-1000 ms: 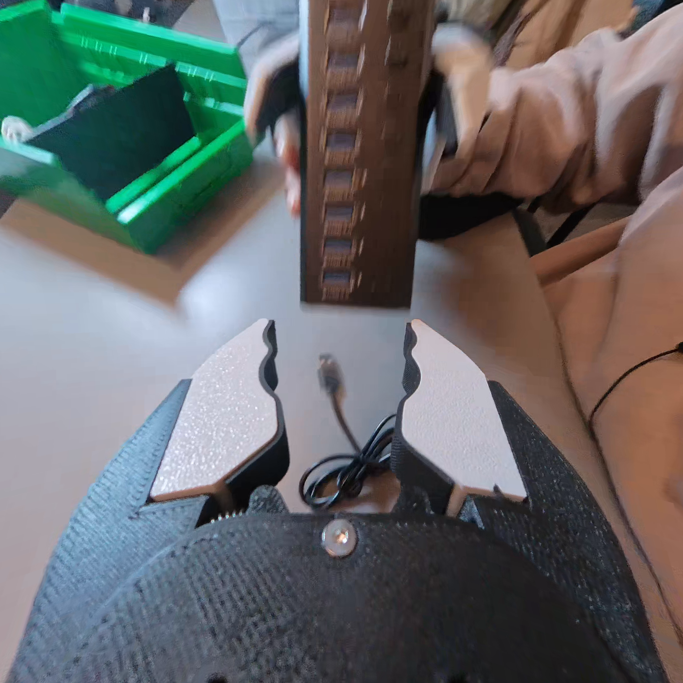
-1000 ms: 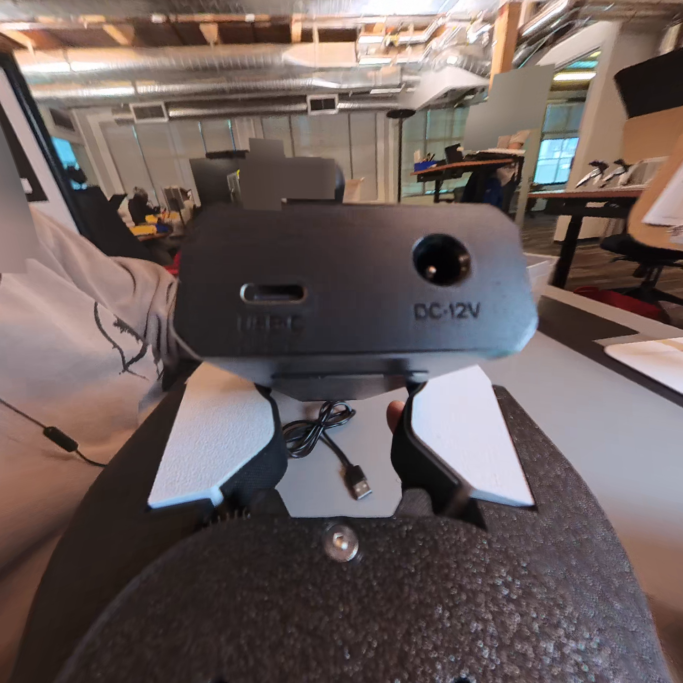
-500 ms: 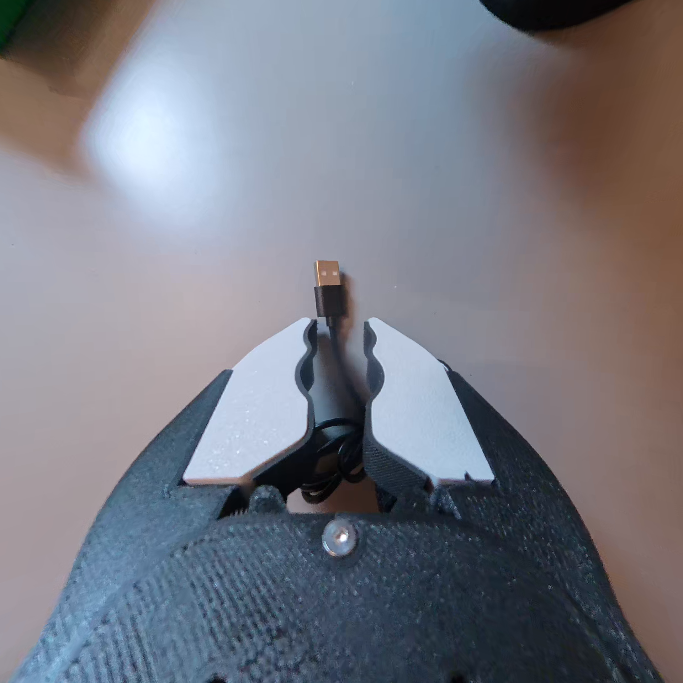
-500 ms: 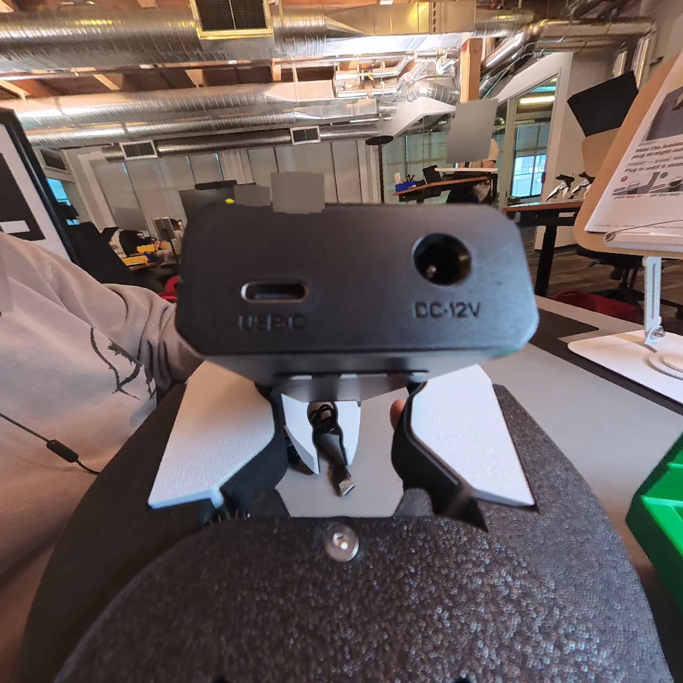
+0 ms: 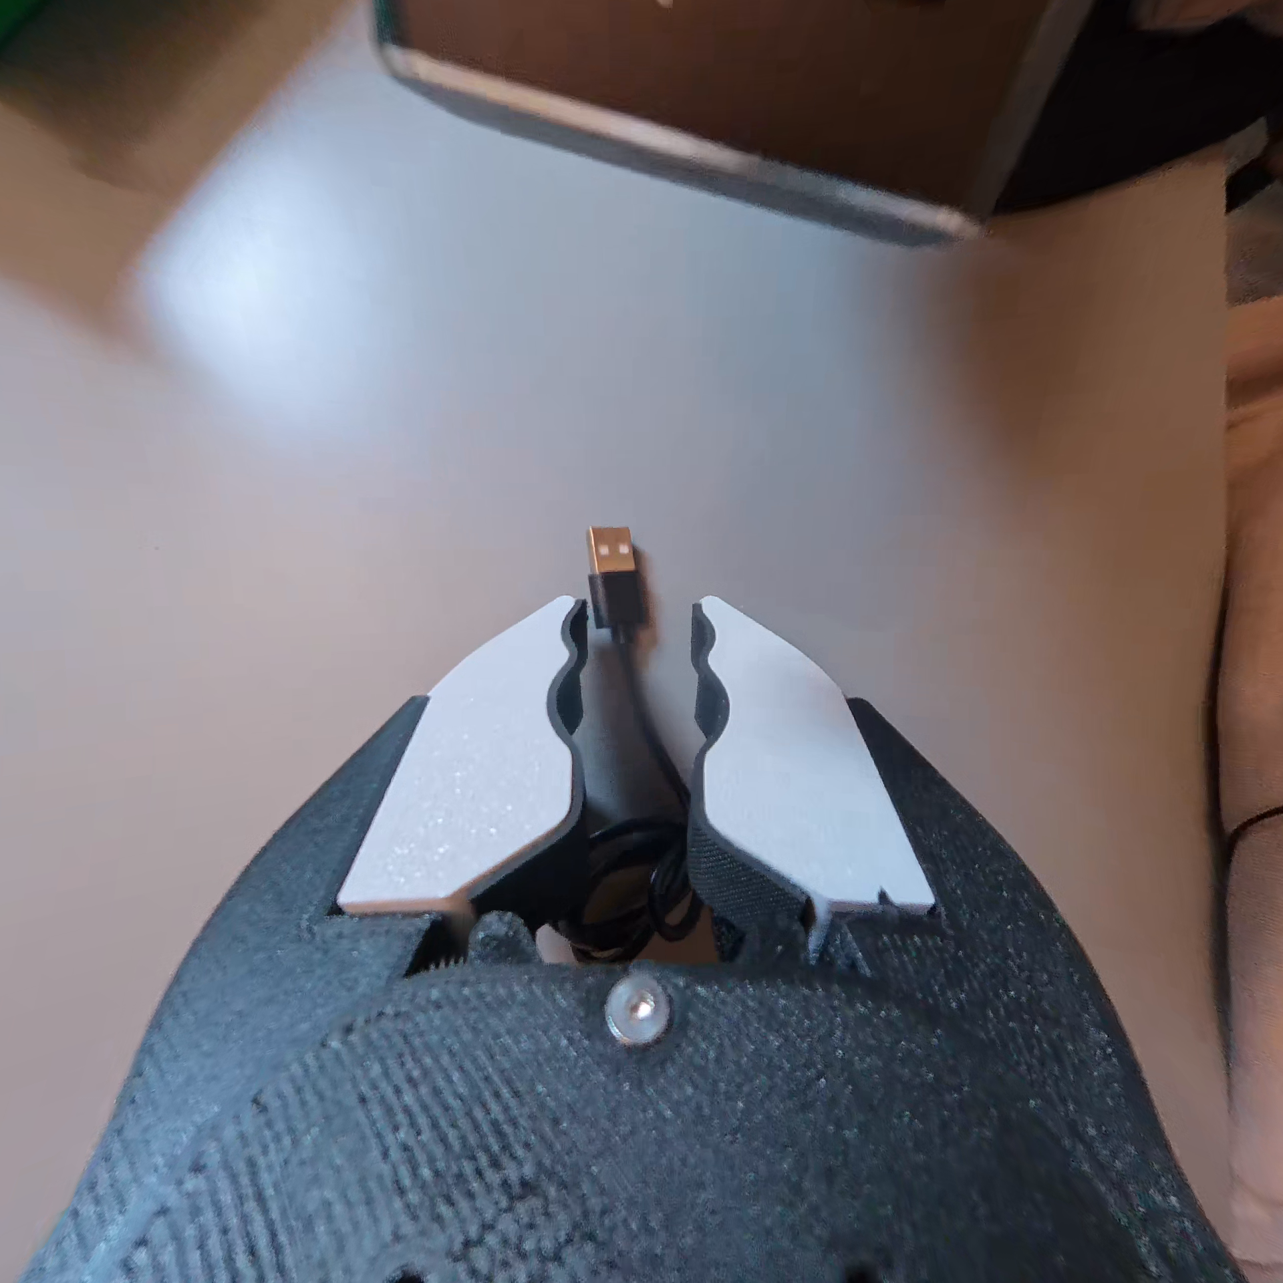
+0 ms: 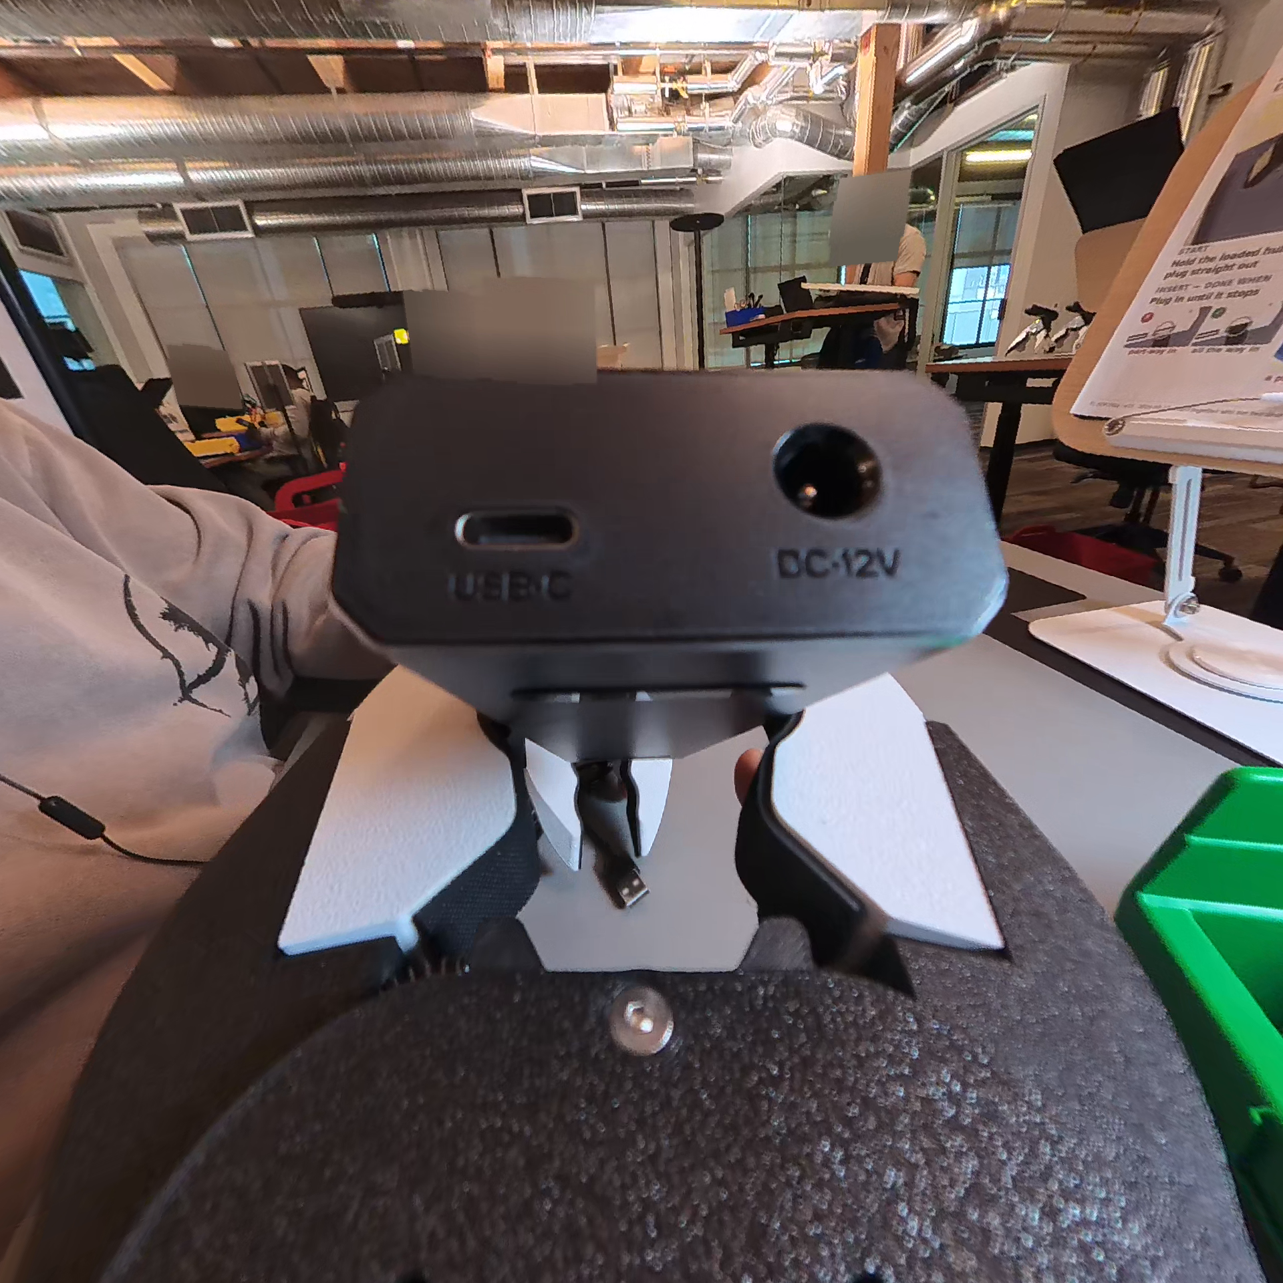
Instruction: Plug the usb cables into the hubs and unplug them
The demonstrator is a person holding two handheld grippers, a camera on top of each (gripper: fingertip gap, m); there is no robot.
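Note:
My right gripper (image 6: 639, 722) is shut on a black USB hub (image 6: 659, 514) and holds it above the grey table (image 6: 1083, 750). The hub's end face, with an oval port and a round socket, faces the camera. The hub also shows, blurred, at the top of the left wrist view (image 5: 694, 104). My left gripper (image 5: 637, 605) is partly open, low over the table (image 5: 347, 555). It straddles a black USB cable (image 5: 642, 701). The cable's metal plug (image 5: 611, 559) lies just past the fingertips, beside the left finger. The plug also shows under the hub in the right wrist view (image 6: 628, 885). The cable's coil is mostly hidden between the jaws.
A green bin (image 6: 1215, 986) stands at the right. A sheet on a stand (image 6: 1194, 291) with a white base (image 6: 1180, 646) is at the far right. A person's light sleeve (image 6: 104, 625) is at the left, and clothing edges the table (image 5: 1250, 694). Left tips to right tips: about 15 cm.
My left gripper dropped onto the cable and narrowed around it, and its jaws now stand slightly wider. The hub is back at the top of the left view. The right gripper keeps its grip.

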